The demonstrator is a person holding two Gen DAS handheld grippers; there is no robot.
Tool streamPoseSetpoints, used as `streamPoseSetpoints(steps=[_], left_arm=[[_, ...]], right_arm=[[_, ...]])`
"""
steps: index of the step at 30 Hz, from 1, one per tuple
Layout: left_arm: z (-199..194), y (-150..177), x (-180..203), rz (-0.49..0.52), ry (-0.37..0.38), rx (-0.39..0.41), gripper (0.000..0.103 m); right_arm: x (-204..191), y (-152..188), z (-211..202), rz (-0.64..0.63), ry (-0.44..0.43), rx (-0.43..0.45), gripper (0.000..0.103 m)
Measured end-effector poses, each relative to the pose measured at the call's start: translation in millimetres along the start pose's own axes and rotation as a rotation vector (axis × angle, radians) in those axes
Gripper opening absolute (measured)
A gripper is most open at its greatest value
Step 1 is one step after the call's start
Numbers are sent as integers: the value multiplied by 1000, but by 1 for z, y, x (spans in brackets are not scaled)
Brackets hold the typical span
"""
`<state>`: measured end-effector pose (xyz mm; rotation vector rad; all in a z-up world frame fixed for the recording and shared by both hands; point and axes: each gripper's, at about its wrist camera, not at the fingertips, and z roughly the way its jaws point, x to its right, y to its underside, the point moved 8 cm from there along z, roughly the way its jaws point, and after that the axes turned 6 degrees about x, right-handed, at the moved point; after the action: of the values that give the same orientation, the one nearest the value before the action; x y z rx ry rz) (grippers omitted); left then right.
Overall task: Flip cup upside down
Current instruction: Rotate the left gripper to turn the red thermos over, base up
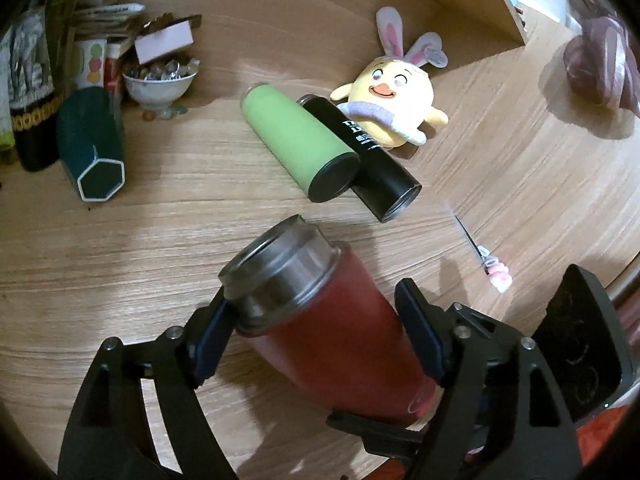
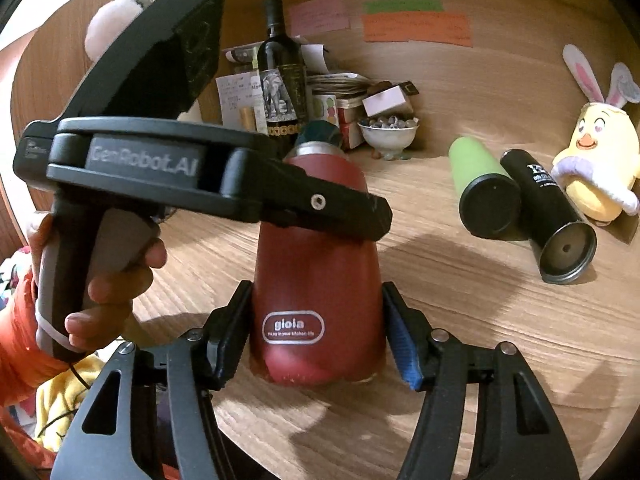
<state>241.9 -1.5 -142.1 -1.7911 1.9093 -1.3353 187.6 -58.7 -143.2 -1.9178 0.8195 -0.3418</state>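
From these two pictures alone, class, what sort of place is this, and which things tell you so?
Probably a desk or shelf nook in a home. The wooden tabletop carries a yellow chick plush, a wine bottle and a bowl of glass beads, with sticky notes on the wooden back panel.

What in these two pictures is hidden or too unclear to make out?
- Red cup mouth: right wrist view, hidden by the left tongs' body.
- Cup's base: left wrist view, hidden behind the tongs' frame.
- Right tongs grip: contact with the cup unclear.
- Notes on the wall: writing blurred.
- Black tube label: too small to read.
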Motion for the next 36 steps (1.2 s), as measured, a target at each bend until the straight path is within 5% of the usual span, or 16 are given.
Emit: streamPoseSetpoints(steps=[14,27,36], left_arm=[[8,7,-11,-5,-33,-25,94],[-14,5,-20,35,-156,32,99],[-44,5,7,114,-147,100,52]], right_arm=[[-2,0,3,17,-18,-13,59],[0,5,5,33,-27,-30,59],[8,9,-2,68,-21,-16,59]])
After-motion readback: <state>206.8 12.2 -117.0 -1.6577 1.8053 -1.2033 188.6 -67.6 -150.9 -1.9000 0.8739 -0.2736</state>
